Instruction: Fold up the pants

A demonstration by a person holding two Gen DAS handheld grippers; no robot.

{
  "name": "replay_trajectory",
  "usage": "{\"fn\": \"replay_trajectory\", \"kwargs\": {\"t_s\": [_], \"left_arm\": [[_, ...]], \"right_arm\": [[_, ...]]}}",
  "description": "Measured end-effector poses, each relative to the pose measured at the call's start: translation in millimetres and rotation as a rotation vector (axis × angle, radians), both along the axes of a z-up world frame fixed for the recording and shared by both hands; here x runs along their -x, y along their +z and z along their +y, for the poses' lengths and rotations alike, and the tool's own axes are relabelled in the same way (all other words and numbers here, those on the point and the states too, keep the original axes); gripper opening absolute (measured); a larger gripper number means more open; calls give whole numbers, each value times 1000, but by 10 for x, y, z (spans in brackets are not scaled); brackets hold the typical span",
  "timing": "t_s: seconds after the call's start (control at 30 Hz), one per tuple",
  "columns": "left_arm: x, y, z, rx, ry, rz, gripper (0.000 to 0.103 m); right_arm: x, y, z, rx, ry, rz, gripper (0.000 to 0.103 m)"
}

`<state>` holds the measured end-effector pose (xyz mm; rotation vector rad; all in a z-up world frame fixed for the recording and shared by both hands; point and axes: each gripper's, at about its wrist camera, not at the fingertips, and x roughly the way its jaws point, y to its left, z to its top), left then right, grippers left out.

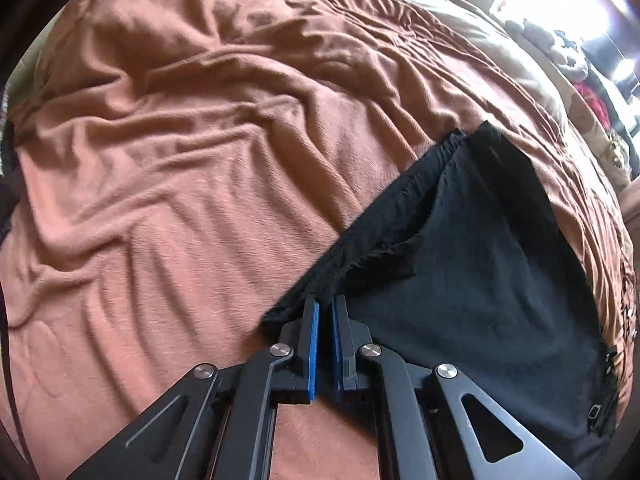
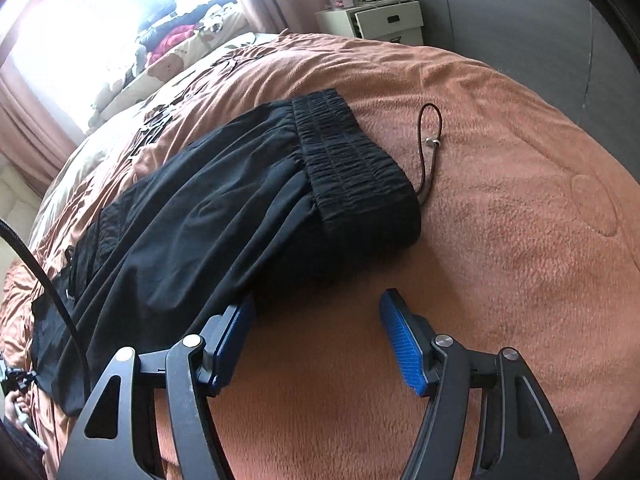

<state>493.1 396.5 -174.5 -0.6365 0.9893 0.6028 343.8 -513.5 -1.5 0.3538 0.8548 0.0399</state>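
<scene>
On the brown blanket (image 1: 180,200), my left gripper (image 1: 325,312) pinches only the pants (image 1: 480,260) hem edge; it may slip. My right gripper (image 2: 316,316) gapes empty.

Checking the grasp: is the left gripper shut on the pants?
Shut: the left gripper has its blue pads nearly together, pinching the edge of the black pants.

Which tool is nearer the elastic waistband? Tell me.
Right. The right tool hangs open just short of the waistband; the left tool is shut on the pants' frayed hem end.
</scene>
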Motion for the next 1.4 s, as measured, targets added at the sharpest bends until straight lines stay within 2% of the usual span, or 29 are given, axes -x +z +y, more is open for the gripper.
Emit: {"fn": "replay_trajectory", "kwargs": {"t_s": [0.1,0.27,0.3,0.33,0.43,0.47,0.57,0.73,0.9,0.97,1.03,1.23,1.37,1.4], "left_arm": [[87,4,48,-15,-12,14,7],[69,-8,76,26,-48,4,11],[94,-6,89,53,-45,-14,18],[103,-10,89,72,-46,-23,31],[160,-22,60,85,-30,-9,48],[181,-33,53,81,-20,10,49],[293,-119,36,156,-3,-3,49],[359,-162,81,192,21,-59,50],[336,-156,133,224,42,-180,50],[380,-106,126,240,39,-257,49],[404,-51,96,235,20,-296,49],[422,-16,44,234,-1,-320,46],[347,-174,8,261,-14,-256,46],[323,-220,2,256,-12,-242,43]], "right_arm": [[-6,-21,2,-6,-6,-1,64],[4,-2,-5,-8,-5,5,64],[23,1,-11,-23,0,3,64],[11,4,-36,-35,4,4,64],[41,-8,-86,-73,7,5,64],[47,-10,-95,-81,6,5,64],[72,-16,-122,-111,3,2,64],[76,-57,-137,-138,-7,-7,64],[53,-91,-136,-168,-4,-18,64],[42,-105,-136,-177,-6,-27,64],[43,-119,-139,-188,-12,-33,64],[108,-132,-160,-227,-31,-44,64],[109,-163,-194,-255,-45,-45,64],[96,-176,-200,-262,-51,-45,64]]}}
